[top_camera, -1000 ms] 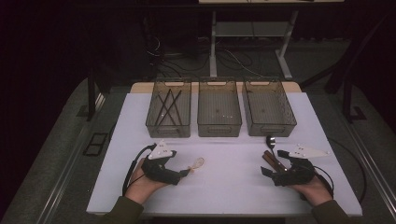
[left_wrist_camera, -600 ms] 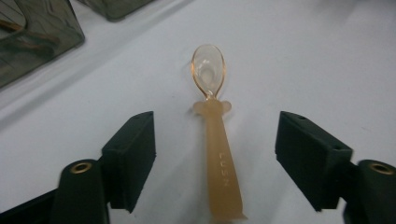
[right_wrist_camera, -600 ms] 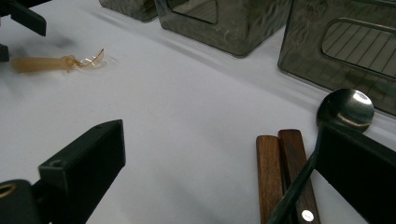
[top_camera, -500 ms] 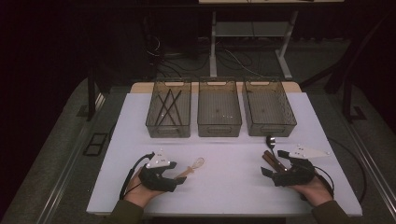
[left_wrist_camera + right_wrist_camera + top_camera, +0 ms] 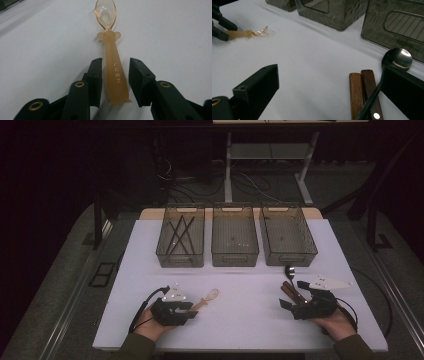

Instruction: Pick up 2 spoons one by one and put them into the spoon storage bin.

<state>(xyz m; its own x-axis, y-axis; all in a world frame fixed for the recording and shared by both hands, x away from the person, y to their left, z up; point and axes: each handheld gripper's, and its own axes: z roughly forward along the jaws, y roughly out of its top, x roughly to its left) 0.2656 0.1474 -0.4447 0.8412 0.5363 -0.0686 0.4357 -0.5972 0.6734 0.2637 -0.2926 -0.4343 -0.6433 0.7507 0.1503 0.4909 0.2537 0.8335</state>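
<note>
An amber see-through spoon [image 5: 113, 67] lies flat on the white table, bowl pointing away. My left gripper [image 5: 116, 60] straddles its handle. The jaws have just been closing, with a narrow gap still showing on each side, so it is open. In the high view the left gripper [image 5: 192, 309] sits at the front left with the spoon [image 5: 207, 297] sticking out of it. My right gripper [image 5: 331, 71] rests open at the front right. Two wooden handles [image 5: 362, 92] and a dark metal spoon [image 5: 397, 58] lie by its right jaw.
Three smoky plastic bins stand in a row at the back: the left bin [image 5: 181, 240] holds dark sticks, and the middle bin [image 5: 235, 237] and right bin [image 5: 287, 237] look nearly bare. The table's front edge [image 5: 240, 347] runs just ahead of both hands.
The left gripper's jaws have narrowed around the amber spoon's handle, and the hand has barely shifted. The spoon lies where it was. The right hand has stayed still.
</note>
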